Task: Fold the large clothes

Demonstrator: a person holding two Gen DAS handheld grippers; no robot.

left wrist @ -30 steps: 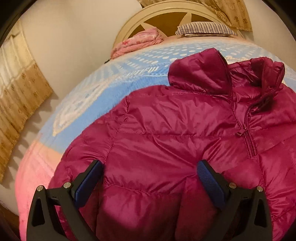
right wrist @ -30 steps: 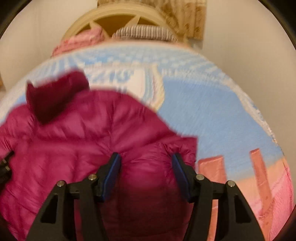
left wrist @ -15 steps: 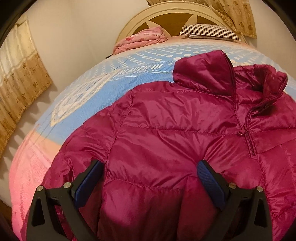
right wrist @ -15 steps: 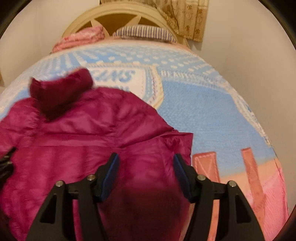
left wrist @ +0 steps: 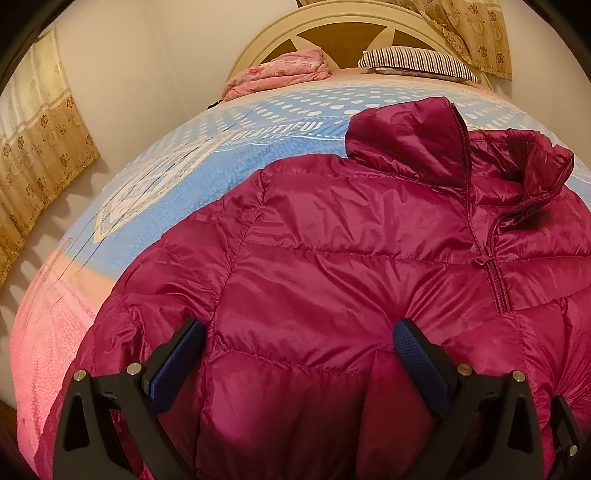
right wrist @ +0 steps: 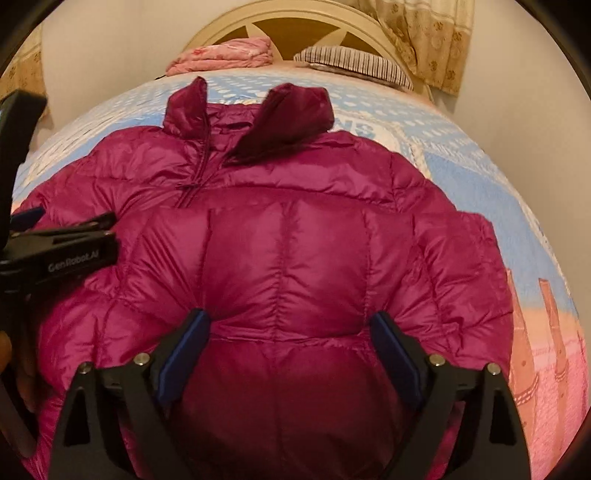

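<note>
Jacket (right wrist: 280, 236) flat on bed (right wrist: 480, 177), collar toward headboard (right wrist: 295, 26), lengthwise

Bed, blue cover (left wrist: 207, 192) with white dots and lettering, pink and orange band at the near edge. Cream arched headboard (right wrist: 295, 22). Folded pink cloth (left wrist: 284, 70), possibly a blanket, at the head end; striped pillow (left wrist: 421, 62) beside it. Gold patterned curtains (left wrist: 40, 147). Pale wall (right wrist: 517, 74).
</note>
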